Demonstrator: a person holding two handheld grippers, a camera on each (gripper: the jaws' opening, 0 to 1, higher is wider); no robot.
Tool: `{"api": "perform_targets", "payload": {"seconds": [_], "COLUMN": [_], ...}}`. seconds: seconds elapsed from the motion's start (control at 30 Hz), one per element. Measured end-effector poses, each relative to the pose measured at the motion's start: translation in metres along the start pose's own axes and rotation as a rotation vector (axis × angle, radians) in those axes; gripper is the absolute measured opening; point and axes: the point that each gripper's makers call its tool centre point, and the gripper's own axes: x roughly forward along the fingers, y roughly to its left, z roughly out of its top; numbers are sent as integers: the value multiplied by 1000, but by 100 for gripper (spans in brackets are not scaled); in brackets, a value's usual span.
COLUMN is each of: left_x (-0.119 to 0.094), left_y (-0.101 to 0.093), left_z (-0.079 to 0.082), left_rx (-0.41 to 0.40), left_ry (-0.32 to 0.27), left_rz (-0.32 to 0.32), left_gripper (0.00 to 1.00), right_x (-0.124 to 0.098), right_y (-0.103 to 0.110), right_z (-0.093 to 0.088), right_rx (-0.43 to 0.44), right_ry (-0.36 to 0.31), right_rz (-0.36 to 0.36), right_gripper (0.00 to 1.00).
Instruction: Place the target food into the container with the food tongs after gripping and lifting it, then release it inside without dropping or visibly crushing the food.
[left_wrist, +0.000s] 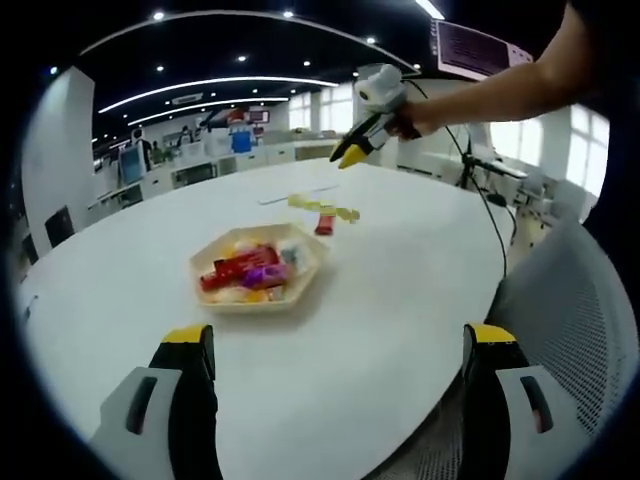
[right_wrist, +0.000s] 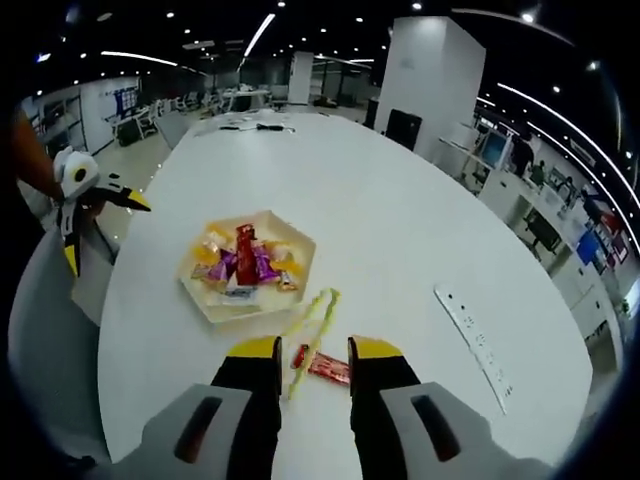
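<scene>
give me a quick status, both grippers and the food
Left hand-held gripper open, empty, short of the hexagonal tray of wrapped snacks. Right hand-held gripper open above yellow food tongs and red wrapped snack on the white table. Nothing in the way.

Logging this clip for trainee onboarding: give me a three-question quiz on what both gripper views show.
1. True or false: the yellow plastic food tongs lie inside the beige hexagonal tray.
2. Where is the red-wrapped snack? A) in the tray B) on the white round table beside the tongs C) held by the left gripper
3. Fill in: the right gripper hovers above the ____.

Key: 1 false; 2 B; 3 tongs
</scene>
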Motion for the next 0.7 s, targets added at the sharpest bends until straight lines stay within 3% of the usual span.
{"api": "perform_targets", "payload": {"seconds": [0.03, 0.17, 0.37, 0.57, 0.7], "left_x": [0, 1, 0, 0, 0], "left_y": [0, -3, -1, -1, -1], "left_z": [0, -3, 0, 0, 1], "left_rx": [7, 40, 13, 17, 14], "left_ry": [-1, 13, 0, -1, -7], "left_rz": [1, -12, -9, -8, -9], "left_gripper": [99, 99, 99, 99, 99], "right_x": [1, 4, 14, 42, 74], "right_y": [0, -5, -10, -4, 14], "right_z": [2, -1, -4, 0, -18], "right_rx": [13, 59, 67, 101, 138], "right_ry": [-25, -25, -5, 24, 100], "right_rz": [2, -12, -19, -12, 14], "right_gripper": [25, 25, 26, 29, 34]}}
